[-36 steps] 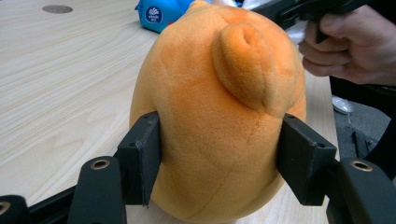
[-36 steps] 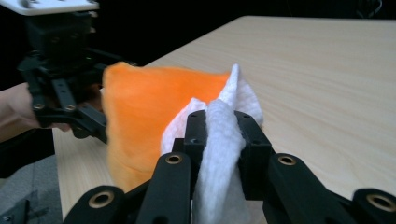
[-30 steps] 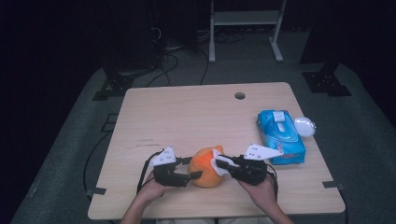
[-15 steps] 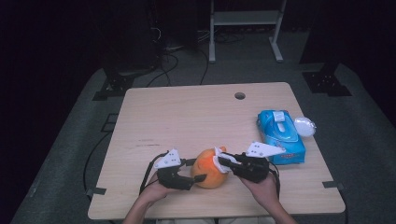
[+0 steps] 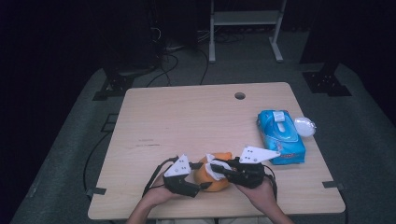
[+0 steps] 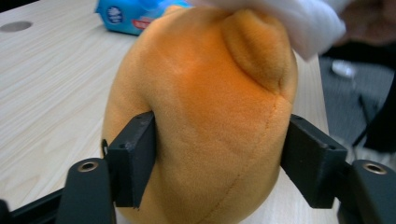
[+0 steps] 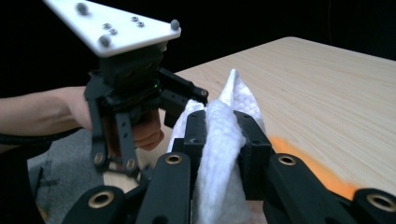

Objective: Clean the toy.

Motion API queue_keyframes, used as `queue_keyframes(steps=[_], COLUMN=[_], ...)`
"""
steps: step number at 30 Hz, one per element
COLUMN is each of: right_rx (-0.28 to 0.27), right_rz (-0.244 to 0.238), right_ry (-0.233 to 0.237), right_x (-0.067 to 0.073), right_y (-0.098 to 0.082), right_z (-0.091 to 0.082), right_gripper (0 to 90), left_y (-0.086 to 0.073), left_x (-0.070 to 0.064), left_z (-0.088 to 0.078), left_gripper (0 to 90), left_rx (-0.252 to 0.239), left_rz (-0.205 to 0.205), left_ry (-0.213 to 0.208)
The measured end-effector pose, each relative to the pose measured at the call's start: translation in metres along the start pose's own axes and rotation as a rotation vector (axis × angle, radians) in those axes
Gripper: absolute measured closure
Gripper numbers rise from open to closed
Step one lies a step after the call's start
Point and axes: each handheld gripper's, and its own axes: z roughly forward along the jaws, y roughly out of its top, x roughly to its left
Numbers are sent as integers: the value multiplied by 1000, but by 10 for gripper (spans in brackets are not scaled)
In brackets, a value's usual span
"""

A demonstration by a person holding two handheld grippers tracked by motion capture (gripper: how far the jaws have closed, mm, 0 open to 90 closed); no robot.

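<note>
An orange plush toy stands near the table's front edge. My left gripper comes at it from the left and is shut on it. In the left gripper view the two pads dent the sides of the plush. Those jaws have just been opening a little with the toy still between them. My right gripper reaches in from the right, shut on a white wipe that lies against the top of the toy. In the right gripper view the wipe is pinched between the jaws.
A blue pack of wipes lies at the right of the wooden table, with a small white round thing beside it. A cable hole sits near the far edge. A metal stand is behind the table.
The left gripper and the plush toy have shifted slightly toward the front edge and to the right. The right gripper still holds the wipe against the toy's top.
</note>
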Motion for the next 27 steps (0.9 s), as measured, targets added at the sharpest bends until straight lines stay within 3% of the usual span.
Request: queue_keyframes(steps=[4, 8, 10, 15, 21, 27], right_rx=[6, 2, -9, 2, 16, 40], right_rz=[42, 157, 211, 186, 235, 214], right_ry=[-61, -123, -122, -112, -126, -142], right_x=[-18, -49, -59, -55, -67, -67], right_y=[-6, -19, -23, -19, -26, -26], right_z=[-5, -14, -18, -16, -19, -18], right_gripper=[758, 757, 758, 758, 757, 757], left_y=[-1, -2, -2, -3, -2, -3], left_x=[-2, -1, -1, -1, -1, -1], left_z=[1, 1, 0, -1, 0, 1], left_gripper=[336, 338, 338, 336, 337, 337], left_rx=[3, 4, 4, 12, 5, -7], left_rz=[19, 24, 18, 30, 22, 7], left_ry=[-7, -12, -20, -25, -19, -16])
